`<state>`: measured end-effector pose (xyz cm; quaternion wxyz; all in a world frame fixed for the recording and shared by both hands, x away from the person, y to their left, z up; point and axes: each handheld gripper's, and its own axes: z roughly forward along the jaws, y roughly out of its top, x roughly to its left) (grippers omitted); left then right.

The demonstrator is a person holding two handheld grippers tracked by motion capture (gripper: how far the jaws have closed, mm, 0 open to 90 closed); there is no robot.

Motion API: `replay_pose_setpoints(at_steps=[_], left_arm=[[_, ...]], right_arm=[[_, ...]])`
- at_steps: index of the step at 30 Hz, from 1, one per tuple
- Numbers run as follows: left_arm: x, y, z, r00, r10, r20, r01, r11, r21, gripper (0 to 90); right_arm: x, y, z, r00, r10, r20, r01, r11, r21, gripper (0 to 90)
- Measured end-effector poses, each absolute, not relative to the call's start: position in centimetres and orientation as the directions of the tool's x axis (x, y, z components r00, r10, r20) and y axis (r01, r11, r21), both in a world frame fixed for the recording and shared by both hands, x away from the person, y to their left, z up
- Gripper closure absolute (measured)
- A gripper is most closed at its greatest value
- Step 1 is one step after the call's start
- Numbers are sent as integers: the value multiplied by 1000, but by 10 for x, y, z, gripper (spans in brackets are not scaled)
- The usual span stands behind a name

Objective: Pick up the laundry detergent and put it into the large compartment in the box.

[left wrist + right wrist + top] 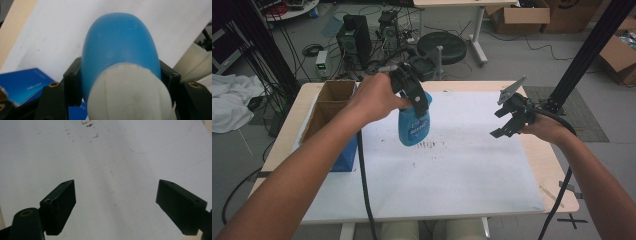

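A blue plastic bottle (pixel 414 125) with a white cap end (pixel 128 95) hangs in the air above the white sheet (pixel 452 165), bottom end down. My left gripper (pixel 412 92) is shut on its upper part, the two black jaws pressing its sides near the cap; in the left gripper view the bottle (pixel 120 42) reaches away from the camera. My right gripper (pixel 507 122) hovers over the sheet's right side, open, with bare white surface between its fingers (pixel 60 202).
An open cardboard box (pixel 329 107) with a blue box (pixel 346 155) against it stands at the table's left. Brown crumbs (pixel 427 145) lie scattered mid-sheet below the bottle. Cables, equipment and cartons crowd the floor beyond the far edge.
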<state>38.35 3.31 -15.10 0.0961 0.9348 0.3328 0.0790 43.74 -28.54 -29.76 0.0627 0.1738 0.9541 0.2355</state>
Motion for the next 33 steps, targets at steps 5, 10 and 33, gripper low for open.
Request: replay_pose_setpoints(at_steps=[5,10,33], left_arm=[[393,51,-139,702,709,71,681,-697,223,379],[400,71,-125,613,789,47,762,-606,230,379],[414,141,-59,324,945,45,906,-324,273,379]], right_arm=[[437,-283,-298,-933,358,-38,299,829,472,159],[438,-281,-298,-934,354,-40,295,832,470,159],[440,-269,-300,-945,325,-38,271,841,468,159]])
